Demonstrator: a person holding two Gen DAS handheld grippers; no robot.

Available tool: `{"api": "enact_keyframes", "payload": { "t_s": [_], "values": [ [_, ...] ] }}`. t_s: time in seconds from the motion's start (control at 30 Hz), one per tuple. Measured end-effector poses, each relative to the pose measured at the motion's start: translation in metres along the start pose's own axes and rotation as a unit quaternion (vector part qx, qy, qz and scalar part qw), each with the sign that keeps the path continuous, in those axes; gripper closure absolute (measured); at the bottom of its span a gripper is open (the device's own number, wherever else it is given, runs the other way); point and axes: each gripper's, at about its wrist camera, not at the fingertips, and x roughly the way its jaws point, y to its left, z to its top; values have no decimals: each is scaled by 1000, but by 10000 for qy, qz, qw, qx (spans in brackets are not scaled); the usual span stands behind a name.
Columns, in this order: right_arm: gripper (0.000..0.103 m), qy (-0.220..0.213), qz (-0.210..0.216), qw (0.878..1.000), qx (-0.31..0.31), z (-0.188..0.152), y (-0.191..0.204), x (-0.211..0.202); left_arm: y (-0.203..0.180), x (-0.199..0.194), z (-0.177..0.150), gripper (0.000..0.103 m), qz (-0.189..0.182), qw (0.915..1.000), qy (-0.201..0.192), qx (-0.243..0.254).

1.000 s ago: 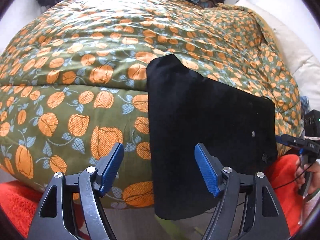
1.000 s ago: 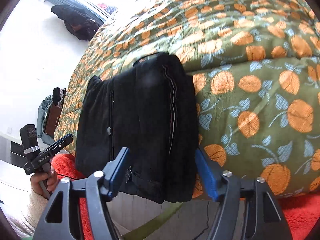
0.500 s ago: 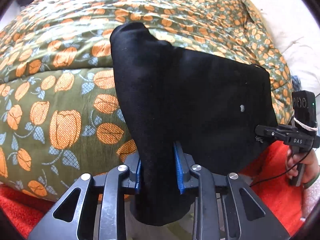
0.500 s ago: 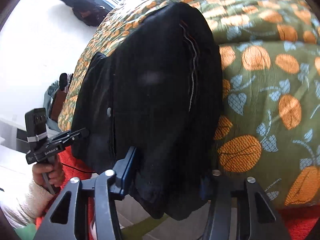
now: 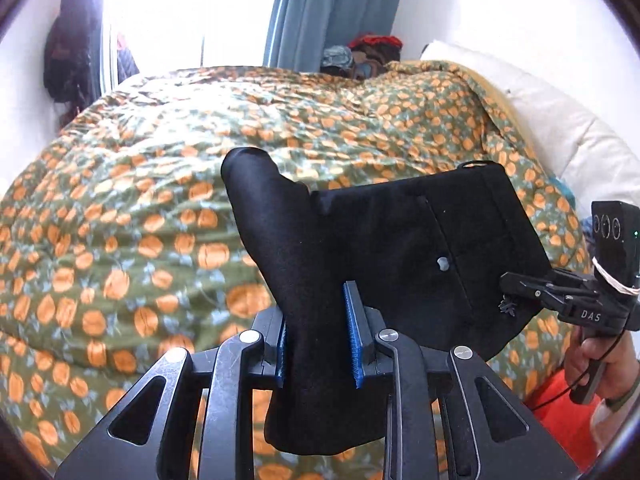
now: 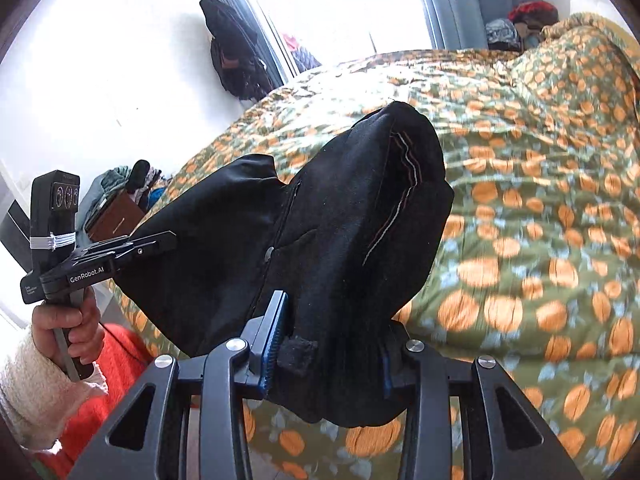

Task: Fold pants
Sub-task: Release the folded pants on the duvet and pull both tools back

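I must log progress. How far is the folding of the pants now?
Done: the black pants look already folded into a thick bundle. In hand: the left gripper and the right gripper each clamp an edge, holding it above the bedspread. Left: laying it down flat.

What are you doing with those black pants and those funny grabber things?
A person is folding black fabric pants over a bed with an orange-and-green flowered quilt. The left gripper and the right gripper each pinch an end of the pants, holding them above the quilt. The folding is not finished.
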Motion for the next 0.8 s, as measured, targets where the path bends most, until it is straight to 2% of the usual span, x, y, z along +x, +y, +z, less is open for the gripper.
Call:
{"api": "enact_keyframes", "payload": {
  "t_s": [0.1, 0.17, 0.23, 0.27, 0.3, 0.33, 0.4, 0.43, 0.47, 0.5, 0.57, 0.6, 0.63, 0.73, 0.8],
  "values": [
    [65, -125, -105, 9998, 78, 30, -20, 29, 8, 39, 12, 79, 247, 9997, -38, 21],
    [63, 10, -262, 9994, 228, 39, -40, 55, 13, 82, 4, 74, 527, 9981, 311, 85],
    [58, 437, -608, 9963, 427, 33, -63, 89, 21, 129, -23, 67, 838, 9914, 1000, 38],
    [54, 796, -898, 9912, 561, 23, -77, 107, 26, 144, -39, 66, 1056, 9860, 1288, 27],
    [48, 1240, -1212, 9822, 717, 12, -91, 124, 29, 150, -53, 60, 1214, 9828, 1391, 55],
    [39, 1495, -1367, 9751, 905, 1, -103, 132, 27, 139, -63, 57, 1218, 9850, 1219, 50],
    [23, 1245, -1306, 9762, 1206, -7, -112, 115, 19, 115, -71, 45, 1287, 9871, 939, 173],
    [18, 1075, -1352, 9781, 1162, -7, -107, 102, 13, 103, -73, 33, 1304, 9874, 854, 289],
    [17, 989, -1562, 9779, 974, -6, -98, 90, 6, 92, -74, 24, 1293, 9879, 754, 408],
    [16, 923, -1866, 9756, 697, -4, -84, 78, -1, 80, -74, 20, 1287, 9882, 640, 523],
    [10, 644, -2116, 9749, 261, -3, -56, 54, -14, 59, -74, 7, 1303, 9879, 488, 684],
    [2, 542, -2179, 9744, 135, -4, -43, 44, -19, 49, -74, 6, 1313, 9878, 424, 719],
    [0, 469, -2294, 9722, 22, -7, -29, 33, -25, 41, -72, 5, 1315, 9879, 390, 722],
    [0, 452, -2782, 9589, -318, -15, 0, 18, -35, 26, -70, 4, 1358, 9881, 444, 576],
    [0, 422, -3032, 9512, -375, -20, 10, 9, -40, 19, -73, 4, 1606, 9845, 445, 551]
  ]
}}
